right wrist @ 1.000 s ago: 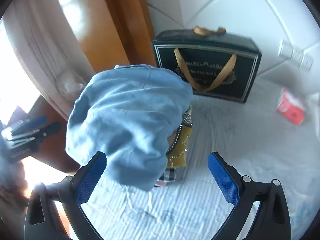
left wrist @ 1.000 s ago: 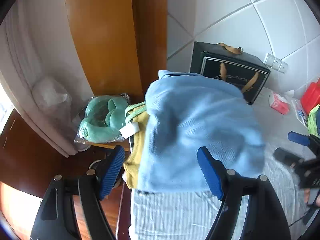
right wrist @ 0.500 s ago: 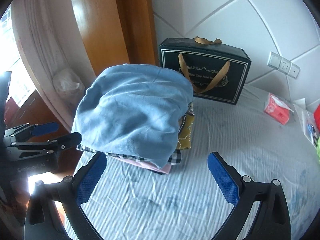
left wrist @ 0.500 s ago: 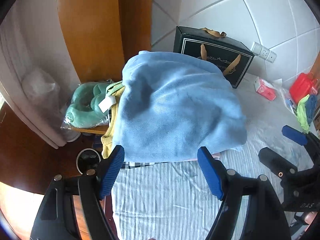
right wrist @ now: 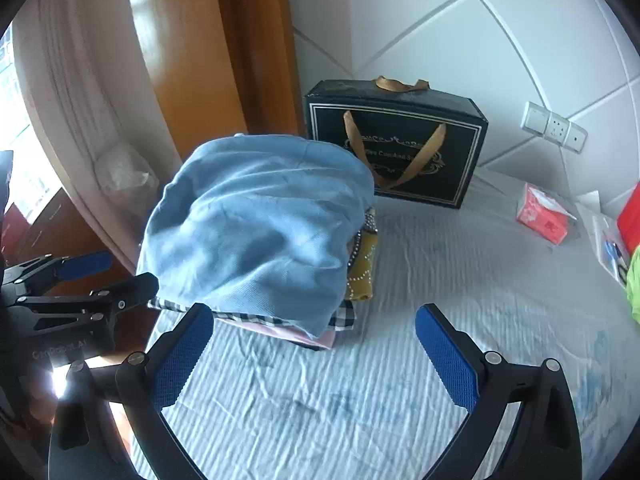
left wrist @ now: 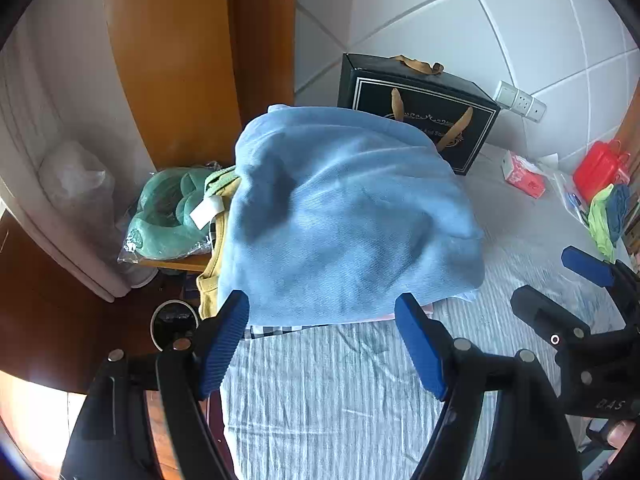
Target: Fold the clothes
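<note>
A folded light-blue garment [left wrist: 352,216] [right wrist: 260,224] lies on top of a stack of clothes on the striped bedsheet [left wrist: 340,400] [right wrist: 400,400]. Under it show a yellow garment [left wrist: 210,292] [right wrist: 362,276], a black-and-white checked one [right wrist: 344,316] and a pink edge. My left gripper [left wrist: 322,320] is open just short of the stack's near edge, with nothing held. My right gripper [right wrist: 314,320] is also open and empty, at the stack's near right corner. Each gripper appears in the other's view: the right one [left wrist: 580,300], the left one [right wrist: 92,280].
A dark gift bag [left wrist: 416,120] [right wrist: 396,144] stands behind the stack against the tiled wall. A red tissue pack [left wrist: 524,178] [right wrist: 544,220], a red box [left wrist: 600,168] and green and blue clothes [left wrist: 608,216] lie at the right. A bagged green pillow [left wrist: 168,216] sits left, beyond the bed's edge.
Both grippers have drawn back from the stack, so more of the sheet shows in front of it. The blue garment rests on the pile. Both grippers stayed open.
</note>
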A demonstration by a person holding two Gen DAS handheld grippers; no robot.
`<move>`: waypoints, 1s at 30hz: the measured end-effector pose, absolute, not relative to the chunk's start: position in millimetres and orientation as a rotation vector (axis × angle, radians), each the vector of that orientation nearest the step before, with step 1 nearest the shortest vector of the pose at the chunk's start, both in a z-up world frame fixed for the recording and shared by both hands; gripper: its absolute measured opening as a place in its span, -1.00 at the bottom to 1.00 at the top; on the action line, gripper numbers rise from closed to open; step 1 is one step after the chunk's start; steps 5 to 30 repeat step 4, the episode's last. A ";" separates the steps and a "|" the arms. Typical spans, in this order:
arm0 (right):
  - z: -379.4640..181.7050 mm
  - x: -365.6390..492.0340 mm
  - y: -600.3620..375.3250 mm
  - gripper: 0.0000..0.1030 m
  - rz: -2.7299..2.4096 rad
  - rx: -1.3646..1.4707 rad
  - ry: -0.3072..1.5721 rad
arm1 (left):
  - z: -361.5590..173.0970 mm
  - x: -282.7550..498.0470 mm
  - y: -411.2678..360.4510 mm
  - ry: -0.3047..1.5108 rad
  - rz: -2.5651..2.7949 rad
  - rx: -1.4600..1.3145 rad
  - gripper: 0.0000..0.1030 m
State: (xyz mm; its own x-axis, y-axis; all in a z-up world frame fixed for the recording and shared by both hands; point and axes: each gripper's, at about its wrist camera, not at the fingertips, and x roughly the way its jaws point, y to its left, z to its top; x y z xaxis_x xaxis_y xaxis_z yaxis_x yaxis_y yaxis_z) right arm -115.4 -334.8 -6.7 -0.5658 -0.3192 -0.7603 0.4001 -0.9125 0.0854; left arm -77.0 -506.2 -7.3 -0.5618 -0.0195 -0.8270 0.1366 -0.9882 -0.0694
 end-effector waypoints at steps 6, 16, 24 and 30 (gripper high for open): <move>-7.7 -116.6 -332.6 0.99 -2.468 1.179 0.124 | -8.0 -78.6 -504.8 0.179 -2.699 1.427 0.46; -7.7 -116.6 -332.6 0.99 -2.468 1.179 0.124 | -8.0 -78.6 -504.8 0.179 -2.699 1.427 0.46; -7.7 -116.6 -332.6 0.99 -2.468 1.179 0.124 | -8.0 -78.6 -504.8 0.179 -2.699 1.427 0.46; -7.7 -116.6 -332.6 0.99 -2.468 1.179 0.124 | -8.0 -78.6 -504.8 0.179 -2.699 1.427 0.46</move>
